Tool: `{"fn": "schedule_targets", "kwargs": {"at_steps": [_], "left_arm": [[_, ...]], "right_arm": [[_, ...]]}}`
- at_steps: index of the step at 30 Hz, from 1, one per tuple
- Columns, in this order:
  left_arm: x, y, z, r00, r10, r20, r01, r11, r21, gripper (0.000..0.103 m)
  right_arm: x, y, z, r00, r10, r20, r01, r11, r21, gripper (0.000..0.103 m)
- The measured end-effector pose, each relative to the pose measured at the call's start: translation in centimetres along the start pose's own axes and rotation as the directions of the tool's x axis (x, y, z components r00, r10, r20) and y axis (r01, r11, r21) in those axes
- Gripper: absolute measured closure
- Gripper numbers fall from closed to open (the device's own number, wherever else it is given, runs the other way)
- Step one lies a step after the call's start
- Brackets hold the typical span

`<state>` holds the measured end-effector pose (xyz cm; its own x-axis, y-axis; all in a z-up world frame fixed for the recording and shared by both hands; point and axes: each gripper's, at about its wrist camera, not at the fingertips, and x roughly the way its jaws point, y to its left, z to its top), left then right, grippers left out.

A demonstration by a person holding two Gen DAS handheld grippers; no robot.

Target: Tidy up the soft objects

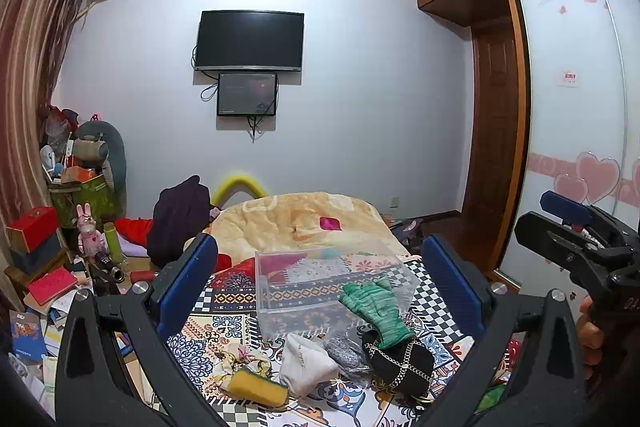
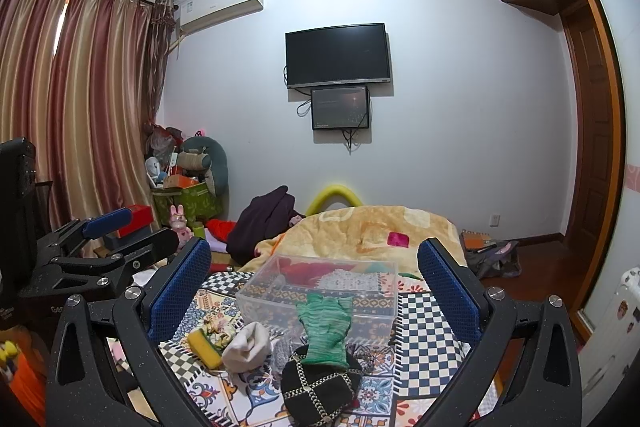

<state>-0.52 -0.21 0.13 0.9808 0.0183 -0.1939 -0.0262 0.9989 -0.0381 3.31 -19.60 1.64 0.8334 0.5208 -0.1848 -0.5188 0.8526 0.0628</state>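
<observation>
Green glove (image 2: 325,331) draped over black chained pouch (image 2: 320,385) — beside clear box (image 2: 256,301).

My left wrist camera is looking forward between my left gripper's (image 1: 320,287) spread fingers, facing the far wall and its television (image 1: 250,41). My right wrist camera is sitting just to the right, facing the same way past my right gripper (image 2: 314,291). Both are sharing the clear box (image 1: 320,287), the patterned bedspread (image 1: 224,331) and the items close below.
</observation>
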Motion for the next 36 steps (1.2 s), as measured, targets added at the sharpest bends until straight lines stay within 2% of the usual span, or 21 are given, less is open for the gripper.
{"fn": "schedule_targets", "kwargs": {"at_steps": [28,36], "left_arm": [[0.4,-0.1,-0.2,1.000,-0.006,-0.008,0.006,1.000,0.000,0.000],[2.4,0.6,-1.6,0.997,-0.003,-0.073,0.002,1.000,-0.013,0.000]], "right_arm": [[0.0,0.0,-0.2,1.000,0.000,-0.005,0.000,1.000,0.003,0.000],[1.4,-0.6,-1.1,0.998,-0.004,-0.061,0.005,1.000,0.017,0.000]]}}
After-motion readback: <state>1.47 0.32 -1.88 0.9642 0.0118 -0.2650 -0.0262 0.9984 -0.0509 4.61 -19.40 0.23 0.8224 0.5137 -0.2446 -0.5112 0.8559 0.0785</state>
